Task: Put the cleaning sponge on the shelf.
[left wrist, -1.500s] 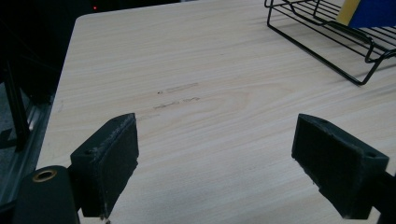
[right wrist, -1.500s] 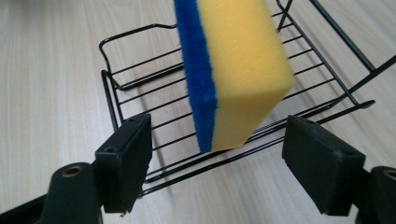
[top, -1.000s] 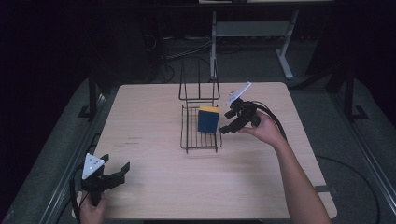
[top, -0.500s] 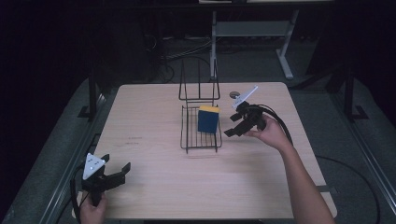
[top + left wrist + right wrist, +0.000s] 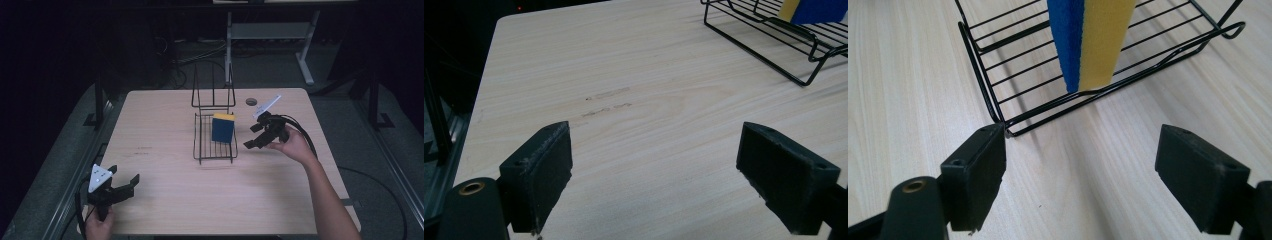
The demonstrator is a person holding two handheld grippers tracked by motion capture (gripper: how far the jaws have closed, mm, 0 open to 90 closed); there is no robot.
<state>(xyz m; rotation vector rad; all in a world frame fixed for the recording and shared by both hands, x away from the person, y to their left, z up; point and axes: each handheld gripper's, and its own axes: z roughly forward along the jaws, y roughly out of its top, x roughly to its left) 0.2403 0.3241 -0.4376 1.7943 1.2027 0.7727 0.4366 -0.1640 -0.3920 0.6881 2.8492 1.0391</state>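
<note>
Sponge (image 5: 223,128) stands upright in wire rack (image 5: 215,145). Right gripper (image 5: 256,136) just beside rack, jaws apart, empty. Left gripper (image 5: 122,186) near table (image 5: 165,125) corner, jaws apart, empty.

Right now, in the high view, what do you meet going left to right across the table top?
left gripper at the near left corner → black wire rack → blue and yellow sponge standing in the rack → right gripper, jaws apart beside the rack.
</note>
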